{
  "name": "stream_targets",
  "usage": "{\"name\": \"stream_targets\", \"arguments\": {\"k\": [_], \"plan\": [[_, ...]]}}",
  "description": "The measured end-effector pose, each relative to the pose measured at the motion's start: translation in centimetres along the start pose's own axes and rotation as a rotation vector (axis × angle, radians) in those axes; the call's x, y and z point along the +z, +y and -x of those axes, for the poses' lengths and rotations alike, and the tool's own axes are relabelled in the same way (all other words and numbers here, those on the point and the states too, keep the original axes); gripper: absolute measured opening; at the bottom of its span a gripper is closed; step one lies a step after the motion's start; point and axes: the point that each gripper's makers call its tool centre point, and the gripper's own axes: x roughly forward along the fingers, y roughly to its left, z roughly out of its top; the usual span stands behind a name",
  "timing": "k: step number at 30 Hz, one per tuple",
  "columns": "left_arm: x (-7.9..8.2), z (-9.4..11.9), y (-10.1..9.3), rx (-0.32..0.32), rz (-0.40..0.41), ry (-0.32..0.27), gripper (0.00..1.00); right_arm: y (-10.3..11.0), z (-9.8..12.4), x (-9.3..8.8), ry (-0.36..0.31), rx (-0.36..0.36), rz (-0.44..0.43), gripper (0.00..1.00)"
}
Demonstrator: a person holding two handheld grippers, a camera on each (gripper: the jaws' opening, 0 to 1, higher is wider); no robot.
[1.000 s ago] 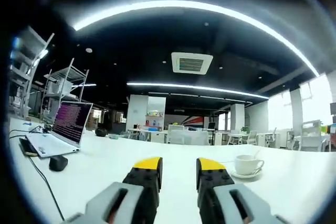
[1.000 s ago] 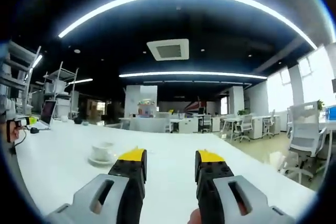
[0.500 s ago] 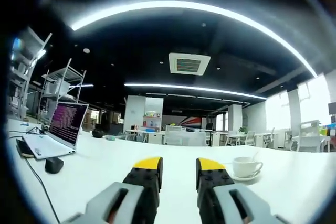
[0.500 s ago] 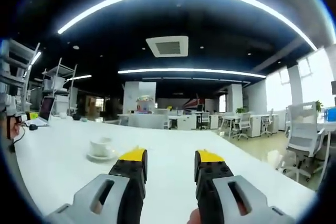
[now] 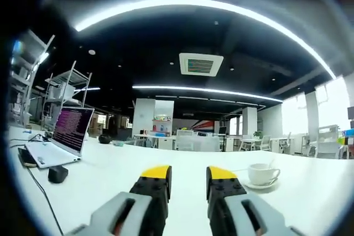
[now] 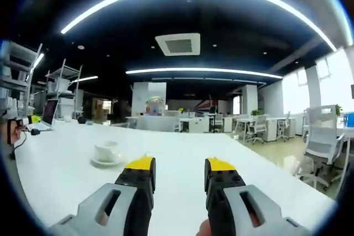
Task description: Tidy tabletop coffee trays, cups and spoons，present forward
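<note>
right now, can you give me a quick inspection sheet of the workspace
surface: white table, bare in front of both grippers.
job's things: white cup on a saucer, spoon handle sticking out; no tray seen.
clutter: open laptop, black mouse, phone.
grippers: left gripper and right gripper open, holding nothing.
cables: black cable across the table's left side.
surroundings: office desks, swivel chair, shelving racks.
</note>
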Motion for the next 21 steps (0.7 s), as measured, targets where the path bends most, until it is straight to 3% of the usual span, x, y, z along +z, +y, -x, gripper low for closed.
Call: {"name": "stream_targets", "arguments": {"k": [7, 15, 21], "plan": [[-0.3, 0.1, -0.4, -0.017, -0.010, 0.014, 0.27, 0.3, -0.1, 0.1, -0.002, -0.001, -0.004, 0.36], [-2.3, 0.7, -0.3, -0.016, 0.006, 0.054, 0.27, 0.6, -0.1, -1.8, 0.040, 0.003, -0.012, 0.36], [-2.9, 0.6, -0.4, -0.014, 0.028, 0.067, 0.27, 0.6, -0.3, -1.7, 0.042, 0.005, -0.017, 0.35]]}}
